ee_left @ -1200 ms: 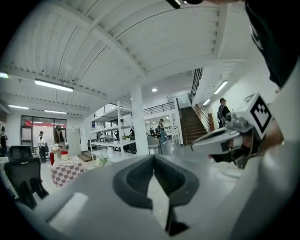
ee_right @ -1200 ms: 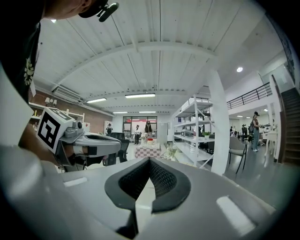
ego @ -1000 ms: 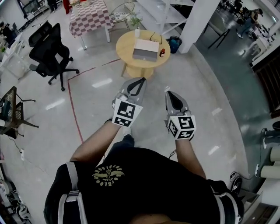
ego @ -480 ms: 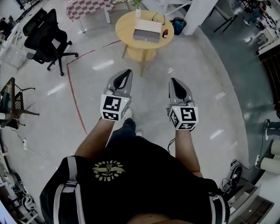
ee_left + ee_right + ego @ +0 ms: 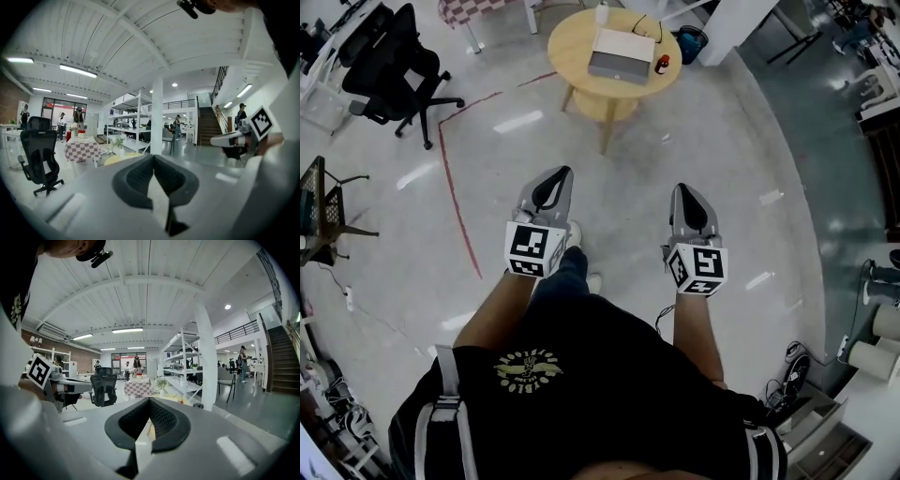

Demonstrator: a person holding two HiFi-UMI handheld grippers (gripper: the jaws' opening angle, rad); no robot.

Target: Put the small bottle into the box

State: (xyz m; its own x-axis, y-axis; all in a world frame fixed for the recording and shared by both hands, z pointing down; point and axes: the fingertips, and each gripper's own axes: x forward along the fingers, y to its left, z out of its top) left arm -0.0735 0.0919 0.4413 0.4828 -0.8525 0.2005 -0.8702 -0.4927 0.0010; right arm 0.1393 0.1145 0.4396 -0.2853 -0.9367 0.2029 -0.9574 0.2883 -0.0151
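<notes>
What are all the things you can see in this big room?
round table: one, yellow wood, top middle of the head view
box: one, white and grey, on the table
small bottle: one, reddish, on the table right of the box
office chair: one, black, top left
floor line: one, red, left of the table
left gripper: one, grey, shut, empty, over the floor
right gripper: one, grey, shut, empty, beside it

1. Floor [image 5: 741,122]: smooth, glossy, mirroring the lights.
2. Far round table [image 5: 577,80]: pale matt wood.
3. Left gripper [image 5: 562,176], right gripper [image 5: 681,190]: matt grey plastic shells, with dark ribbed pads [image 5: 161,420].
4. Far-left tablecloth [image 5: 80,149]: checked cloth.
</notes>
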